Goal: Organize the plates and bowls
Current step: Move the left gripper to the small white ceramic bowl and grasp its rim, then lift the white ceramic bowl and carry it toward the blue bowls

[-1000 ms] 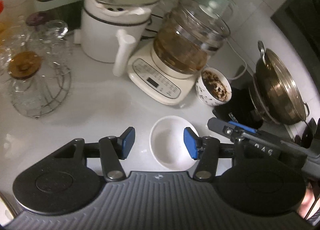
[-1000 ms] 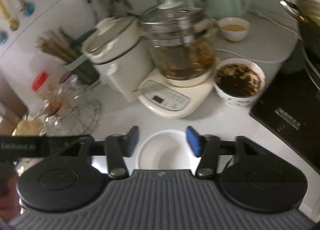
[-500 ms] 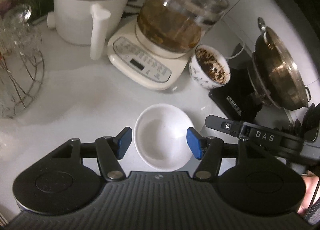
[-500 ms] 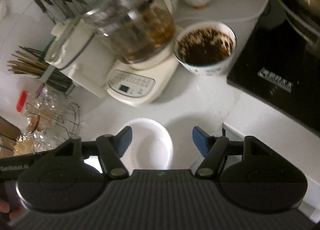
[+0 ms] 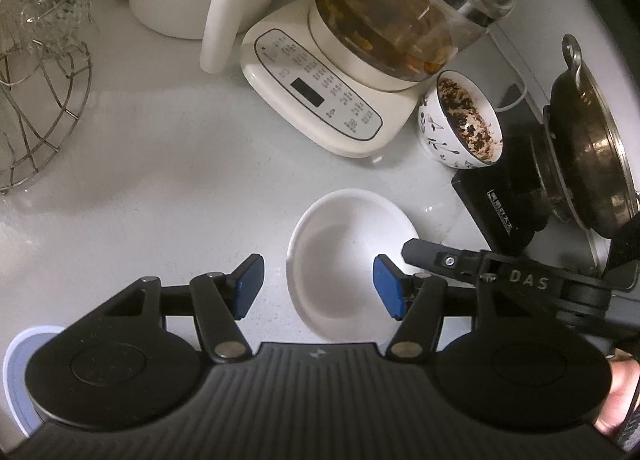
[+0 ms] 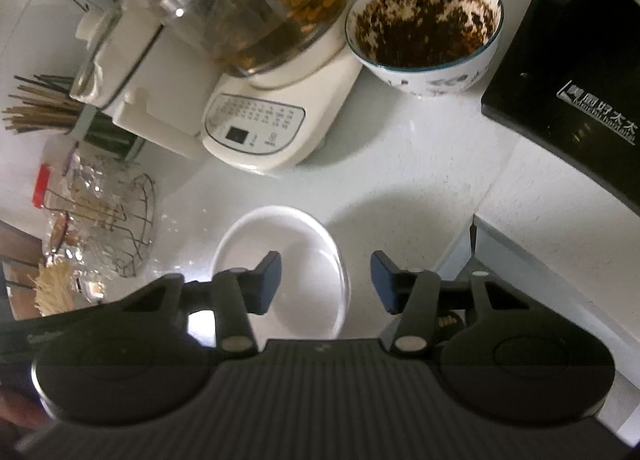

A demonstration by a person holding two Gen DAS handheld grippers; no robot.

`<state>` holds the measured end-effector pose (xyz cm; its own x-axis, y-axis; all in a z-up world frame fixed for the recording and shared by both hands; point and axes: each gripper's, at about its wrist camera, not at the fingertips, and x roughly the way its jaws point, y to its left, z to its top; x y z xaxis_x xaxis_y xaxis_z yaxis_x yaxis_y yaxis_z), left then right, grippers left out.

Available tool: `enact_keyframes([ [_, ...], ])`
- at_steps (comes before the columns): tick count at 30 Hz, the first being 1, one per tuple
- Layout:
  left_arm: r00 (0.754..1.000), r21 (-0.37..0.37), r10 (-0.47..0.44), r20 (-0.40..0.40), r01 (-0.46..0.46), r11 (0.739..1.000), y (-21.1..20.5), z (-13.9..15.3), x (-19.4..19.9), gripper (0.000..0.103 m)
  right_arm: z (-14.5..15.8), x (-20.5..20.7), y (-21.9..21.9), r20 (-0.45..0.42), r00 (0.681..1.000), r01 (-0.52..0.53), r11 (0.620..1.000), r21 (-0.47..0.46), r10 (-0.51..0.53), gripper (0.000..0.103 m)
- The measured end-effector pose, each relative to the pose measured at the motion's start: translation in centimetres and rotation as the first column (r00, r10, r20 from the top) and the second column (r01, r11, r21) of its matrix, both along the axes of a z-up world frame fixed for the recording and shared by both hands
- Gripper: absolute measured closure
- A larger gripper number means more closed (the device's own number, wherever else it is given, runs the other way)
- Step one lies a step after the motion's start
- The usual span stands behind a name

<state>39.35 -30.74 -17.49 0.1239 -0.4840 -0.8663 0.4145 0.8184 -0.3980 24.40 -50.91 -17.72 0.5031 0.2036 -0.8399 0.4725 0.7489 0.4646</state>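
Both grippers have dropped closer to the shallow round white ceramic bowl (image 5: 344, 256) on the white desk (image 5: 168, 164). The left gripper (image 5: 318, 286) stays spread around it; the right gripper (image 6: 325, 280), fingers just narrowing yet apart, straddles its rim.

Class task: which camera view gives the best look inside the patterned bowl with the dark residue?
The right wrist view: the patterned bowl faces the camera, showing its whole stained interior. In the left wrist view the same bowl sits smaller, side-on beside the kettle base, its interior partly hidden.
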Motion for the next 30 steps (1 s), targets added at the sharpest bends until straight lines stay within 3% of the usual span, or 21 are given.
enact_keyframes([
  [4,1.0,0.006,0.016,-0.005,-0.016,1.0,-0.3,-0.4,0.0,0.039,-0.7,0.2,-0.1,-0.014,1.0,-0.012,1.0,0.024,0.012,0.067],
  [7,1.0,0.003,0.024,0.008,-0.024,1.0,-0.2,-0.2,-0.3,0.045,-0.9,0.2,-0.2,-0.013,1.0,-0.023,0.999,0.029,0.023,0.074],
  [17,0.997,0.013,0.068,0.043,-0.069,0.998,0.3,-0.7,-0.7,0.09,-2.0,0.4,0.6,0.008,0.996,-0.086,0.995,0.058,0.085,0.096],
  [30,0.995,-0.033,0.073,0.074,-0.071,0.997,1.5,0.2,-1.6,0.094,-1.8,0.4,1.6,0.016,0.994,-0.109,0.993,0.035,0.108,0.096],
])
